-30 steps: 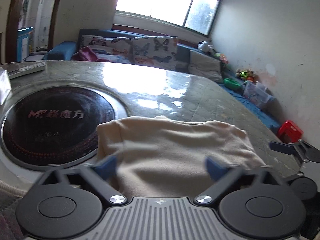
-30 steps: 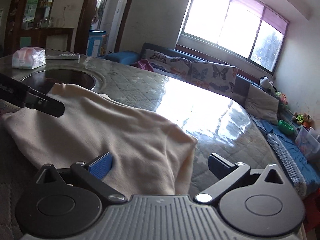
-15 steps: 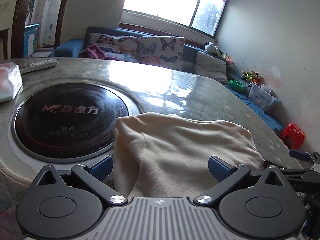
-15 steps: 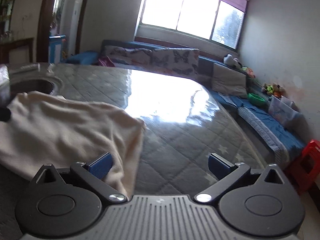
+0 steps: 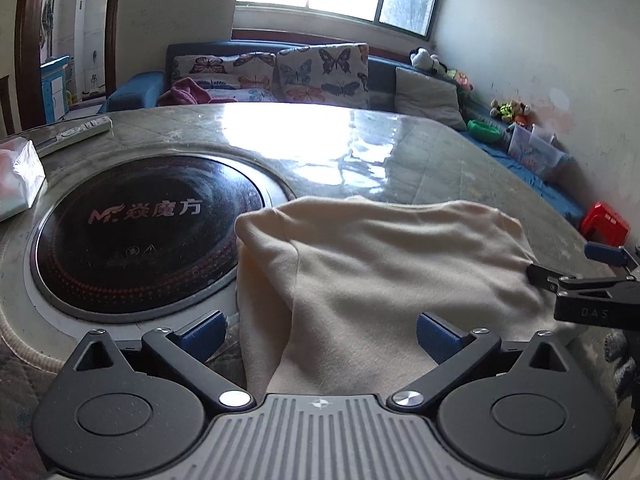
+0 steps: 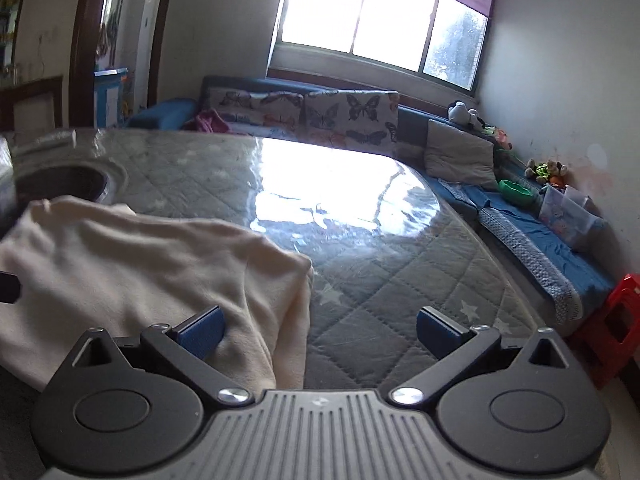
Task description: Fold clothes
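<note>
**Both hand-held grippers spread over the cream garment**

Left wrist view, from my left: a tissue pack (image 5: 18, 178) sits far left of my left hand-held gripper (image 5: 318, 330), a remote (image 5: 82, 131) beyond it. Ahead-left, the round black cooktop (image 5: 144, 232) is set into the counter (image 5: 400, 152). The cream garment (image 5: 380, 276) lies directly ahead and between my blue pads (image 5: 202, 330), its left edge lapping the cooktop rim. The jaws stand wide apart, holding nothing. At far right, my right hand-held gripper (image 5: 560, 268) shows side-on at the garment's right edge; whether it touches the cloth I cannot tell.

Right wrist view: the garment (image 6: 160, 272) spreads ahead-left of my right hand-held gripper (image 6: 318, 330), its near corner draped by the left pad (image 6: 202, 330). Jaws wide apart, nothing clamped. Bare quilted counter (image 6: 400, 272) ahead. Far right, a red stool (image 6: 616, 328) on the floor.
</note>
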The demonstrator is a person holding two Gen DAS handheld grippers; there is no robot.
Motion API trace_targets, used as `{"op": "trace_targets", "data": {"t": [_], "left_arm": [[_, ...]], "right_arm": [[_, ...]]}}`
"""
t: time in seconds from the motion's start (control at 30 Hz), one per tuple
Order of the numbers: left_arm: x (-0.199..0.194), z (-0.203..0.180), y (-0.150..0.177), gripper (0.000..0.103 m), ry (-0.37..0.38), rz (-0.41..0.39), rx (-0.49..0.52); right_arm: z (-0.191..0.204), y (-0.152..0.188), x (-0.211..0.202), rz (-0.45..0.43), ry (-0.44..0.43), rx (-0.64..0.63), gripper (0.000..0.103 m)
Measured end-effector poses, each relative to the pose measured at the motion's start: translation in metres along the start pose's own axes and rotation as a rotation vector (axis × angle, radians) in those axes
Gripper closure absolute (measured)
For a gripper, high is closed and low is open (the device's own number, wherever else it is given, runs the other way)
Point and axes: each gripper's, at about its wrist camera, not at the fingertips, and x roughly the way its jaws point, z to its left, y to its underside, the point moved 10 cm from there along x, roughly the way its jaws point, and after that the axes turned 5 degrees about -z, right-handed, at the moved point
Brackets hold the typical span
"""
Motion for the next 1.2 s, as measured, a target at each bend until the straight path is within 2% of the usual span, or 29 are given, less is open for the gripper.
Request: {"op": "trace_targets", "data": {"t": [0.13, 0.23, 0.53, 0.67, 0.83, 1.0, 1.1, 1.2], "left_arm": [[0.002, 0.003, 0.005, 0.0, -0.017, 0.01, 0.019], [0.002, 0.003, 0.005, 0.0, -0.021, 0.012, 0.025], [0.006, -0.004, 0.007, 0.0, -0.047, 0.014, 0.055], [0.006, -0.002, 0.007, 0.0, -0.048, 0.02, 0.045], [0.006, -0.002, 0.007, 0.0, -0.054, 0.024, 0.051], [0.006, -0.002, 0.007, 0.0, -0.056, 0.028, 0.055], [0.006, 0.0, 0.006, 0.0, -0.055, 0.036, 0.041], [0.004, 0.004, 0.005, 0.0, -0.058, 0.047, 0.01]], "right_arm": [[-0.009, -0.007, 0.0, 0.008, 0.013, 0.055, 0.0], [-0.011, -0.024, 0.001, -0.022, -0.018, 0.117, 0.0], [-0.003, -0.019, 0.053, 0.071, -0.036, 0.126, 0.0], [-0.004, -0.035, 0.052, 0.047, -0.051, 0.155, 0.0], [0.015, -0.05, 0.065, 0.038, -0.081, 0.098, 0.0], [0.029, -0.047, 0.085, 0.101, -0.062, 0.046, 0.0], [0.037, -0.058, 0.074, 0.067, -0.097, 0.036, 0.0], [0.054, -0.059, 0.074, 0.071, -0.137, 0.0, 0.0]]}}
